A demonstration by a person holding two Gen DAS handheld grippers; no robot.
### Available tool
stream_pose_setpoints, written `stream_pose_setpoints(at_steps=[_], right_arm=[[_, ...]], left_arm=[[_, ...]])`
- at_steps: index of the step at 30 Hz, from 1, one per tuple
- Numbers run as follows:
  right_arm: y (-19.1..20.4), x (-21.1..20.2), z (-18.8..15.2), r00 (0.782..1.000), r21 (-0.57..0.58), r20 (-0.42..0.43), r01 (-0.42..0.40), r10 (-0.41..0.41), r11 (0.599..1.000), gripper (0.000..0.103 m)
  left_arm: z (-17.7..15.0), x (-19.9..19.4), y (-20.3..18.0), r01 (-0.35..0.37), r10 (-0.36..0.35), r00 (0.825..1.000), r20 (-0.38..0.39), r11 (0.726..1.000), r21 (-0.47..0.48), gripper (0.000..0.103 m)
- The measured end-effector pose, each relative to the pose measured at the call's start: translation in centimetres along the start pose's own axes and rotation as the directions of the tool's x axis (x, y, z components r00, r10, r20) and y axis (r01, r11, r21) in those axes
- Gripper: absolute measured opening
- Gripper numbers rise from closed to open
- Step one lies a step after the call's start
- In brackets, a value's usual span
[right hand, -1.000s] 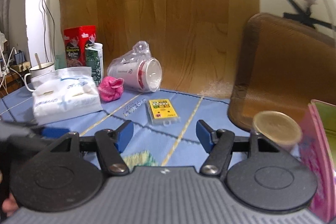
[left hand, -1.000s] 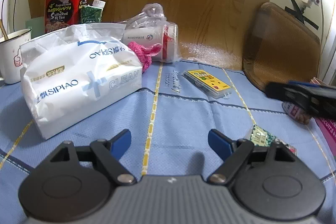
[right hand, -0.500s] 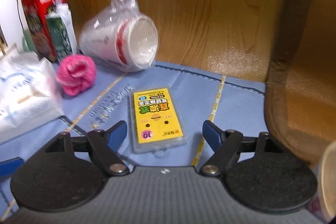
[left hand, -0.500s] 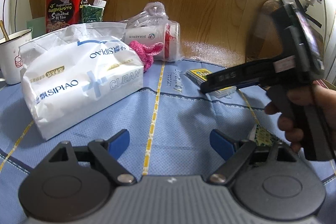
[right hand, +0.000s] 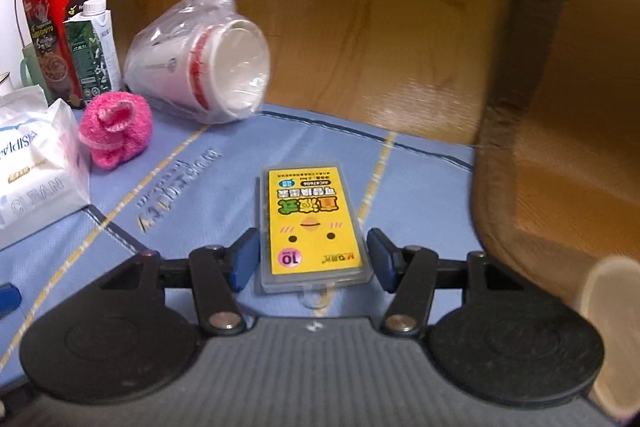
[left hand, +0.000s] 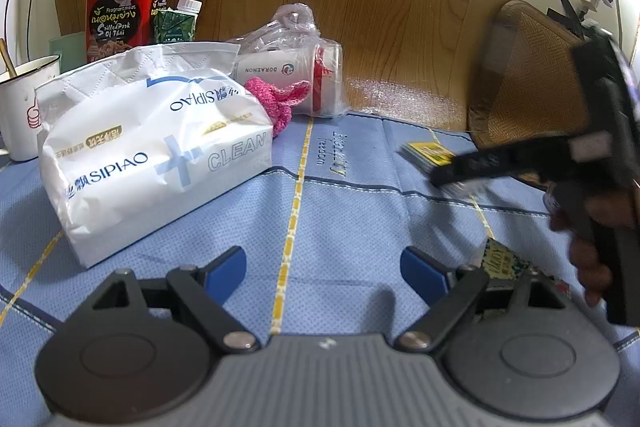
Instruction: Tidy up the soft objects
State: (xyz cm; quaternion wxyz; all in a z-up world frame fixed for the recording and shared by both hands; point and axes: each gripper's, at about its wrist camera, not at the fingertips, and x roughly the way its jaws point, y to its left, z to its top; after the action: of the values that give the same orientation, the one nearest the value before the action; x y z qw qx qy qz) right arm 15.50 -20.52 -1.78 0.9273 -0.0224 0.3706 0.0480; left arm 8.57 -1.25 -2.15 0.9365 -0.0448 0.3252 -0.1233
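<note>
1. Two blue-tipped fingers of the right gripper [right hand: 311, 259] stand apart on either side of a flat clear plastic case with a yellow label [right hand: 310, 227], at lower centre of the right wrist view; whether they touch it I cannot tell
2. Left gripper [left hand: 324, 269] hangs spread wide over the blue cloth-covered table [left hand: 340, 211], holding nothing
3. Fluffy pink knitted ball [right hand: 116, 131] lies at centre left, between a white soft tissue pack [right hand: 36, 155] and a bagged stack of paper cups [right hand: 204, 67]
4. Red tin [left hand: 128, 7] stands upper left in the left wrist view
</note>
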Motion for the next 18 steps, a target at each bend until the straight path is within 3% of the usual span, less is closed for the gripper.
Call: stream_pose_setpoints(at_steps=[18], right_arm=[[-3.4,-9.1,-9.3,0.989,0.134,0.112,0.077,-0.092,0.988,0.061]], left_arm=[[-0.1,-0.1,-0.4,-0.030,0.030,1.000,0.003,0.999,0.024,0.087]])
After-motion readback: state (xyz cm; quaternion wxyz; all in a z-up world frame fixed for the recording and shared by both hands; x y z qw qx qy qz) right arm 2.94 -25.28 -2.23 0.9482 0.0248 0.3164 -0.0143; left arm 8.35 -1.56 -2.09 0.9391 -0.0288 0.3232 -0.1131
